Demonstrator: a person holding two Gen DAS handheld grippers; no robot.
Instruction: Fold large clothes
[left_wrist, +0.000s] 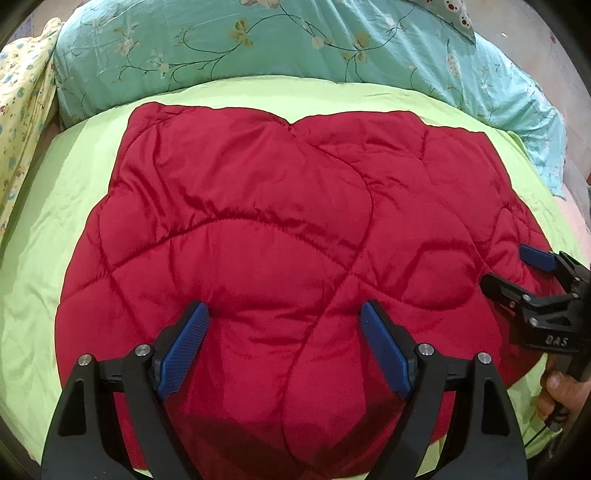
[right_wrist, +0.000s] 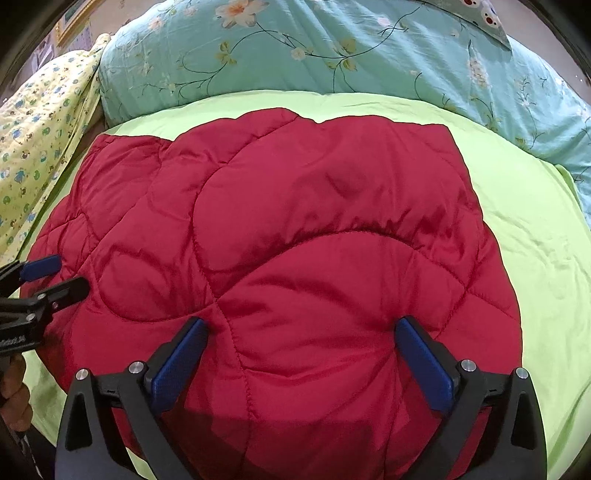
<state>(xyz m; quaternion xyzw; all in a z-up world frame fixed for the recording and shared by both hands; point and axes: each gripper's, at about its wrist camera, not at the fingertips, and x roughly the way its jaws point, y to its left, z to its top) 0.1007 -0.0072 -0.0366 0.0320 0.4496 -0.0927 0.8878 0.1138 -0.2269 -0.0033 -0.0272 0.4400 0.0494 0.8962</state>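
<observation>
text: "DAS" | on: right gripper (left_wrist: 509, 275) black body | else: none legible

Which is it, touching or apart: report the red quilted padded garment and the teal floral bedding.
Apart. The left wrist view shows a strip of lime-green sheet separating the red quilted padded garment from the teal floral bedding.

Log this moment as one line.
left gripper: open over red quilted garment | right gripper: open, same | surface: green sheet
</observation>
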